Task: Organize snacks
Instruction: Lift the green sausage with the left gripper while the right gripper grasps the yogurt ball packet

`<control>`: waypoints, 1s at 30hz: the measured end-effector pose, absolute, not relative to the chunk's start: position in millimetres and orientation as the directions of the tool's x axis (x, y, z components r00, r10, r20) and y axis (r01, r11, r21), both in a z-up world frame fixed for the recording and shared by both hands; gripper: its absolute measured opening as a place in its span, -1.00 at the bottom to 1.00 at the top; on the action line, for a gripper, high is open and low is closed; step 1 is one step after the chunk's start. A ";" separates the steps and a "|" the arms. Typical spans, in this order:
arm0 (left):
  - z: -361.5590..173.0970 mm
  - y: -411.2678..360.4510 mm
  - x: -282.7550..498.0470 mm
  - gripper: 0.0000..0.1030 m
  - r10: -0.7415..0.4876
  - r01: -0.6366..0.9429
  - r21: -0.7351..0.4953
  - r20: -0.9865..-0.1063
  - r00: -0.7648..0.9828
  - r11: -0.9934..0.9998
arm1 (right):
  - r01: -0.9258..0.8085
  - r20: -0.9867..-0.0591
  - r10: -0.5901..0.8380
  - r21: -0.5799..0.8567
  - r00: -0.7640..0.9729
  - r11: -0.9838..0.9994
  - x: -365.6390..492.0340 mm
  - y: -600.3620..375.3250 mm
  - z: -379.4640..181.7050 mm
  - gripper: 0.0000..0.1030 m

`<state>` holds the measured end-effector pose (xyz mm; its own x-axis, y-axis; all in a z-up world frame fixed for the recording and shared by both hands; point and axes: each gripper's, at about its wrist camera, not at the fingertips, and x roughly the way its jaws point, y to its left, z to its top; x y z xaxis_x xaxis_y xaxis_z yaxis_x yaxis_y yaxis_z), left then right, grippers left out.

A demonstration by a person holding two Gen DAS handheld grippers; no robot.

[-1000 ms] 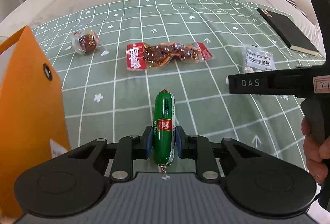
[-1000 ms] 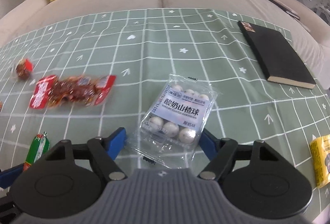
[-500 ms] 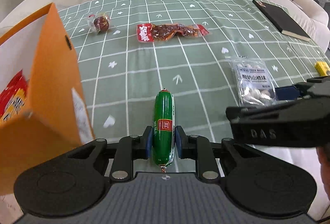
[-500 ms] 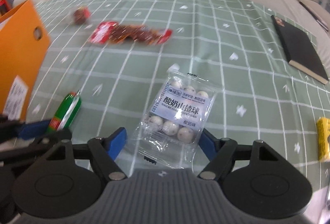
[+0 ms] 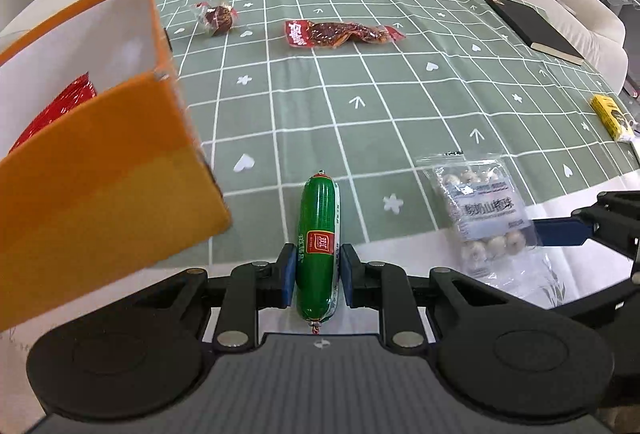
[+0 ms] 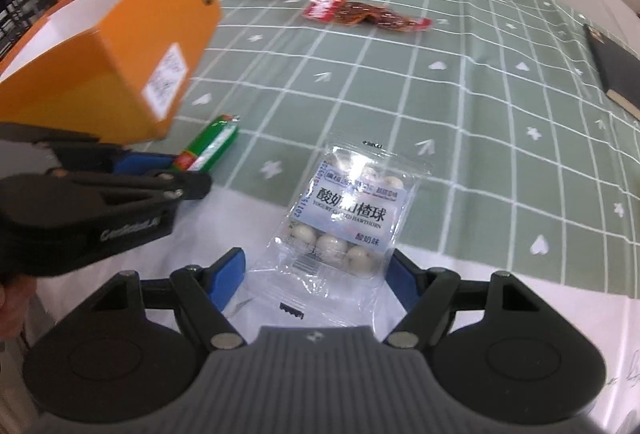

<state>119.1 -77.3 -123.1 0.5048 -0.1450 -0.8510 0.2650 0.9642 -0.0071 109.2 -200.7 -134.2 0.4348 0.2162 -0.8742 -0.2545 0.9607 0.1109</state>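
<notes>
Green sausage (image 5: 317, 246) clamped in left gripper (image 5: 317, 276), "YOGURT… HAWTHORN" packet (image 6: 347, 212) apparently gripped by right gripper (image 6: 316, 280), orange box (image 5: 96, 170) nearby

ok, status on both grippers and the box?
Left gripper shut on green sausage. Right gripper holding hawthorn ball packet. Orange box open at left, nothing blocking it.

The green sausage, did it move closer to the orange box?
Yes. The sausage, shut in the left gripper, has come toward the orange box; the box now fills much more of the left wrist view.
</notes>
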 end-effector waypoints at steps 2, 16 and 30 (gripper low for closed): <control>-122.7 -73.1 117.0 -0.52 -0.151 0.261 -0.018 -0.853 0.500 0.965 | -0.262 -0.867 0.225 0.114 0.445 0.958 104.9 -197.7 -134.3 0.43; -123.0 -53.0 129.0 -0.19 -0.240 0.195 -0.165 -0.846 0.477 0.967 | -0.077 -0.826 0.181 0.166 0.534 0.983 104.0 -200.0 -137.0 0.59; -124.0 -77.5 126.1 -0.34 -0.138 0.266 -0.003 -0.863 0.486 0.964 | -0.143 -0.826 0.092 0.014 0.557 0.990 110.3 -181.9 -139.9 0.28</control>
<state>126.1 -77.5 -124.0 0.4864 -0.1376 -0.8628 0.2665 0.9638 -0.0035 110.3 -181.9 -139.9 0.5566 0.0920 -0.8257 -0.1429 0.9896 0.0140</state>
